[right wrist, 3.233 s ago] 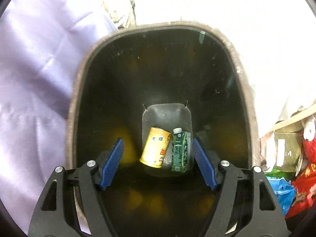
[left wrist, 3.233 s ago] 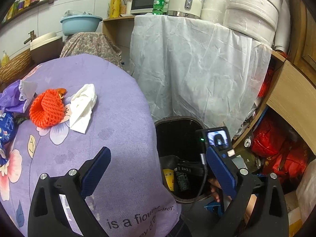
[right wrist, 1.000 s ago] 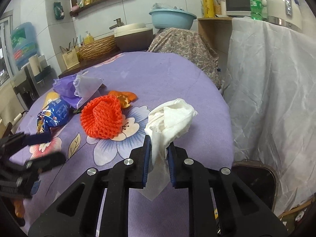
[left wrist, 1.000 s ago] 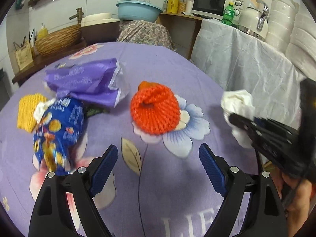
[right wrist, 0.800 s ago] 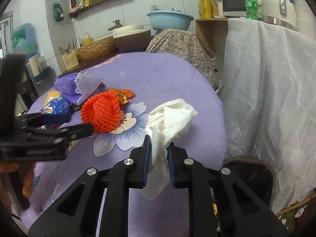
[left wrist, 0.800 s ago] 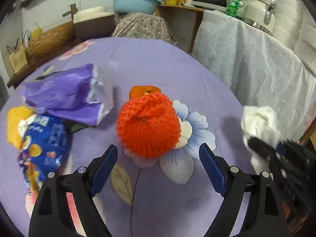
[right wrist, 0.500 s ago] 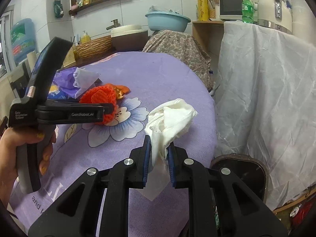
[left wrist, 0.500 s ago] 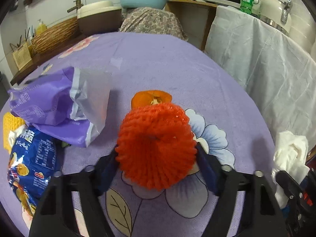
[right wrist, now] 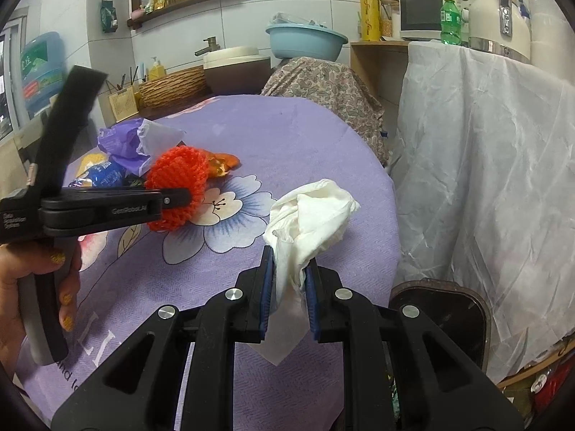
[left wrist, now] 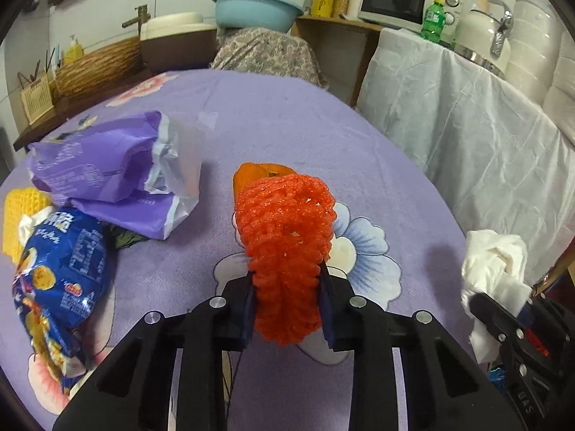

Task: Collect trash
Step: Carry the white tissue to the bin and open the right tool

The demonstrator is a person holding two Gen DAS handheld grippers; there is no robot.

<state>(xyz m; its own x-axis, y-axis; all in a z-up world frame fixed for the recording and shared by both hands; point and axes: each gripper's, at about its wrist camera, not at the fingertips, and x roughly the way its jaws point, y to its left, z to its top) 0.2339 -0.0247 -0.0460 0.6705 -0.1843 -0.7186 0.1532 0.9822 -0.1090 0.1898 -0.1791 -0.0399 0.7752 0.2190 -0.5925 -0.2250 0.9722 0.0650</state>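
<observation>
Two handheld grippers, each clenched on one piece of trash, work over a round table under a purple floral tablecloth (left wrist: 294, 133). At lower centre of the left wrist view, the left gripper (left wrist: 287, 309) has just been closing its jaws, and its blue pads now squeeze one orange-red foam fruit net (left wrist: 285, 237), pinching its lower half narrow while the top bulges above the fingers. In the right wrist view the same gripper enters from the left edge, held by one hand (right wrist: 21, 287), the net bunched at its tip just above the cloth's printed flower.

The right gripper (right wrist: 289, 287), at lower centre of its own view, grips one crumpled white tissue (right wrist: 309, 222), whose tail hangs below the pads; it shows again at the right edge of the left wrist view.

Five loose pieces lie on the cloth in the left half of the left wrist view: one purple plastic bag (left wrist: 107, 176), one blue snack packet (left wrist: 61, 265), one yellow foam net (left wrist: 21, 212), one small white scrap beside it, and one orange wrapper (left wrist: 262, 172) just behind the red net. One dark trash bin (right wrist: 442, 319) stands beside the table at lower right of the right wrist view.
</observation>
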